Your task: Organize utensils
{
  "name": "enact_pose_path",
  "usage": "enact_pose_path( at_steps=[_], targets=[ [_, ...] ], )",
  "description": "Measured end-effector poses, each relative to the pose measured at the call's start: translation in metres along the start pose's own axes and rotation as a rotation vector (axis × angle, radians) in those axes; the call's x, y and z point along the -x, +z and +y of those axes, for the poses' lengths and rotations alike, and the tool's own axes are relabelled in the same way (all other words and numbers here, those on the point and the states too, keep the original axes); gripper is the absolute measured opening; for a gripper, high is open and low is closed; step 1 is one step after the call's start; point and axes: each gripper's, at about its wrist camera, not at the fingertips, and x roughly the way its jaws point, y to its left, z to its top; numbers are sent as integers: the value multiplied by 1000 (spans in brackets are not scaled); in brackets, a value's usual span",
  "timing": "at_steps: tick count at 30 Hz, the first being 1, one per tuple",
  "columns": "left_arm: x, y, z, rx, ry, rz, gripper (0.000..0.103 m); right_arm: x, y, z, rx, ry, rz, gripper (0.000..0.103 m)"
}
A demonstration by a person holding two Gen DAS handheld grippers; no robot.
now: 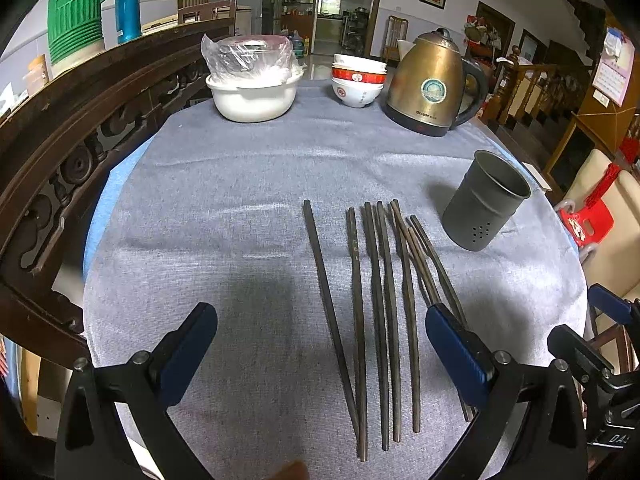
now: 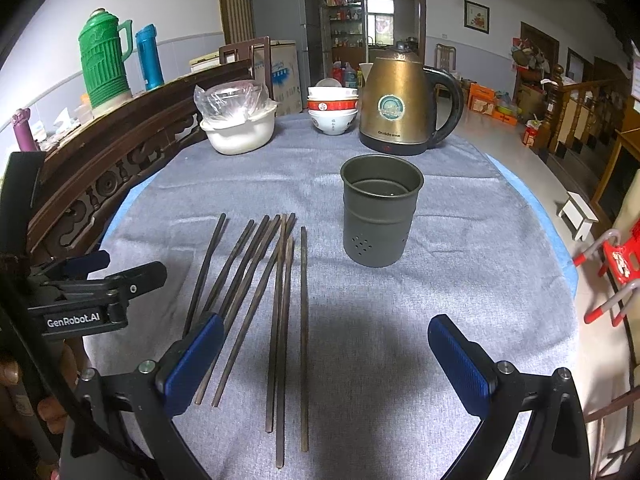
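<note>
Several dark chopsticks (image 1: 378, 320) lie side by side on the grey cloth, their far ends pointing at the bowls; they also show in the right wrist view (image 2: 276, 304). A grey metal utensil holder (image 1: 486, 202) (image 2: 380, 210) stands upright and empty to their right. My left gripper (image 1: 320, 344) hovers open over the near ends of the chopsticks, nothing between its fingers. My right gripper (image 2: 326, 354) is open too, above the cloth in front of the holder, with the rightmost chopsticks between its blue pads (image 2: 460, 364). The left gripper (image 2: 100, 276) shows at that view's left edge.
At the table's far side stand a white basin (image 1: 254, 96) holding a plastic-wrapped bowl, stacked bowls (image 1: 358, 80) and a brass-coloured kettle (image 1: 430, 84). A carved wooden chair back (image 1: 80, 152) curves along the left edge. Red stool (image 2: 618, 260) sits off the table's right.
</note>
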Motion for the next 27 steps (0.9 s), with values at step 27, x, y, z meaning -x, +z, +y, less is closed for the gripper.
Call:
enact_pose_path(
  at_steps=[27],
  targets=[
    [1, -1, -1, -8, 3, 2, 103, -2, 0, 0, -1, -37, 8, 103]
  ],
)
